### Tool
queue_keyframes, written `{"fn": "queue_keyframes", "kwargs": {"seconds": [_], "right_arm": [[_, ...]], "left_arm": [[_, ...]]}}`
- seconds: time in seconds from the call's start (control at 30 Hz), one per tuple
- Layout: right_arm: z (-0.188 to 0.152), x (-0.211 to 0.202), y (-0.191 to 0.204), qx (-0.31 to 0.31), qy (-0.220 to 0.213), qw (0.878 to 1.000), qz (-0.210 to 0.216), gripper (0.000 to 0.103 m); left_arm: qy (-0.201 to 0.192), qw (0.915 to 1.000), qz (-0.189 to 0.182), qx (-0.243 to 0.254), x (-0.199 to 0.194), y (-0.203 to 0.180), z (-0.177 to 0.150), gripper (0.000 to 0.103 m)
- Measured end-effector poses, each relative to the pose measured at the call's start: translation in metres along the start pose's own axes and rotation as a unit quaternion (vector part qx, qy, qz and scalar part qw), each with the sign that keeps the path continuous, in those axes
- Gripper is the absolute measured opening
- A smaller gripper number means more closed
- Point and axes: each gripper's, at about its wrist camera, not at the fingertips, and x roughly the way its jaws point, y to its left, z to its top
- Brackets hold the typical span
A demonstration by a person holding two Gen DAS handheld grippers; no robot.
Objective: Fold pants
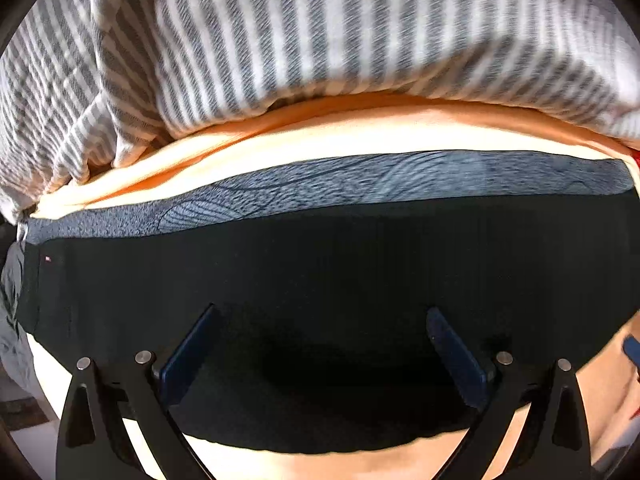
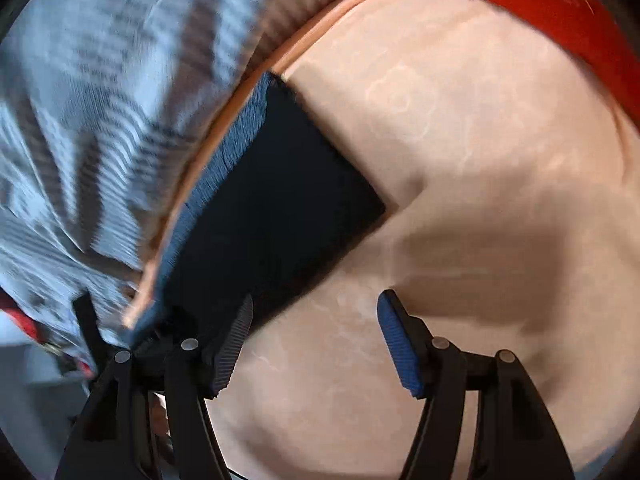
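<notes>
The black pants (image 1: 320,264) lie folded flat on a peach-coloured sheet (image 1: 304,140), with a grey-blue heathered band (image 1: 360,188) along their far edge. My left gripper (image 1: 322,322) is open right above the black cloth, holding nothing. In the right wrist view the pants (image 2: 276,200) show as a dark folded rectangle with the blue-grey band (image 2: 224,160) on its left edge. My right gripper (image 2: 316,312) is open over the sheet (image 2: 460,140) at the pants' near corner, its left finger at the cloth's edge.
A grey-and-white striped fabric (image 1: 280,40) is bunched beyond the pants; it also shows blurred in the right wrist view (image 2: 100,120). A red cloth (image 2: 540,8) lies at the sheet's far right.
</notes>
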Motion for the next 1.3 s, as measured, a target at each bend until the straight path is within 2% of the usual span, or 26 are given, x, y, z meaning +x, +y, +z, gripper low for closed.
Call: {"fn": "queue_keyframes", "kwargs": {"seconds": [0.17,0.37,0.5,0.6,0.67,0.77,1.0,1.13,1.2,1.27,1.3], "right_arm": [[0.004,0.000,-0.019,0.028,-0.038,0.997,0.068,0.069],[0.010,0.012,-0.029,0.031,-0.054,0.993,0.101,0.069],[0.013,0.008,-0.040,0.051,-0.071,0.986,0.144,0.070],[0.019,0.008,-0.042,0.058,-0.075,0.980,0.173,0.073],[0.024,0.013,-0.037,0.050,-0.074,0.976,0.200,0.073],[0.030,0.025,-0.027,0.040,-0.059,0.969,0.236,0.073],[0.037,0.046,-0.006,0.025,-0.028,0.967,0.250,0.072],[0.037,0.049,-0.008,0.039,-0.013,0.967,0.252,0.066],[0.037,0.051,-0.009,0.047,-0.007,0.966,0.252,0.060],[0.037,0.053,-0.008,0.053,-0.001,0.964,0.261,0.050],[0.037,0.052,-0.008,0.056,-0.001,0.961,0.269,0.049]], "left_arm": [[-0.005,0.9998,-0.006,0.016,-0.010,-0.023,0.002,0.103],[0.009,0.9996,-0.005,0.027,-0.006,-0.058,0.006,0.103],[0.002,0.9996,-0.004,0.027,-0.011,-0.063,0.009,0.103],[-0.021,0.9997,0.002,0.011,-0.022,-0.061,0.019,0.103],[-0.035,0.9993,0.008,-0.008,-0.027,-0.056,0.029,0.103],[-0.029,0.9989,0.010,-0.035,-0.022,-0.050,0.042,0.103],[-0.042,0.9956,0.037,-0.075,-0.010,-0.044,0.063,0.103],[-0.048,0.9930,0.041,-0.100,0.000,-0.037,0.066,0.103],[-0.037,0.9947,0.043,-0.086,0.015,-0.037,0.062,0.103],[-0.051,0.9946,0.035,-0.084,0.021,-0.038,0.062,0.103],[-0.052,0.9950,0.035,-0.078,0.022,-0.039,0.062,0.103]]}}
